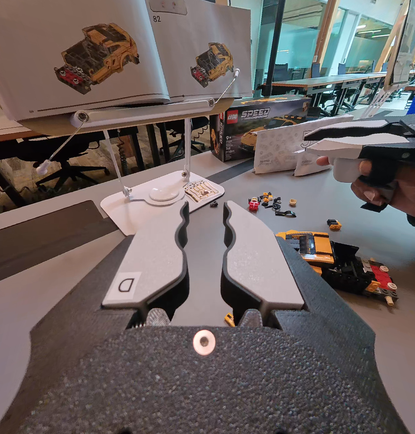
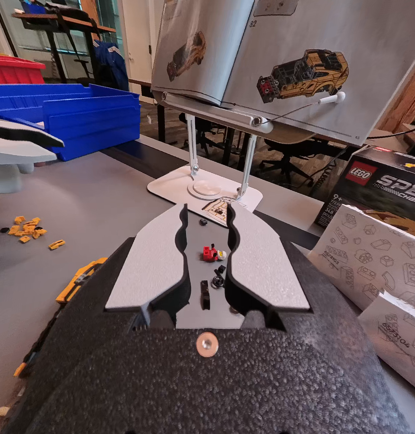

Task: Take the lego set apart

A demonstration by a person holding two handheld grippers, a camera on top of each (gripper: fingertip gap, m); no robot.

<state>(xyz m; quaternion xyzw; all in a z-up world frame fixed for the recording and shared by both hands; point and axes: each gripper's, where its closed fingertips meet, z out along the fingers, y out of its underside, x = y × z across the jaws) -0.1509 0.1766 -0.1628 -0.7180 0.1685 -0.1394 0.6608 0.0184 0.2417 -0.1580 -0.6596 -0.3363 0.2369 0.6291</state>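
One half-stripped toy car (image 1: pixel 331 260), yellow and black with a red plate at its bare end, lies on the grey table (image 1: pixel 378 211) to the right of our left gripper (image 1: pixel 205 206). In the right wrist view we see only its yellow edge (image 2: pixel 82 279) poking out from under the left side of our right gripper (image 2: pixel 205 207).

Both grippers hang above the table with their jaws apart and nothing between them. In the left wrist view the right gripper (image 1: pixel 307 142) also shows farther off at the right, held in a hand (image 1: pixel 394 187).

Loose pieces are scattered around the car. A small figure in red (image 2: pixel 211 253) with a white helmet lies among black bits, including a steering wheel (image 2: pixel 217 280) and a long black piece (image 2: pixel 204 294); we see these through the gap of the right gripper. A small yellow and black piece (image 1: pixel 334 223) sits just beyond the car. A heap of yellow pieces (image 2: pixel 28 229) lies well to the left.

Farther back, a white stand (image 1: pixel 164 195) holds an open instruction booklet (image 1: pixel 108 54) showing pictures of the car. A sticker sheet (image 1: pixel 201 190) rests on the stand's base. The set's box (image 1: pixel 253 131) stands to the right, with white paper bags (image 2: pixel 371 260) leaning before it. Blue bins (image 2: pixel 84 117) sit at the far left of the table.
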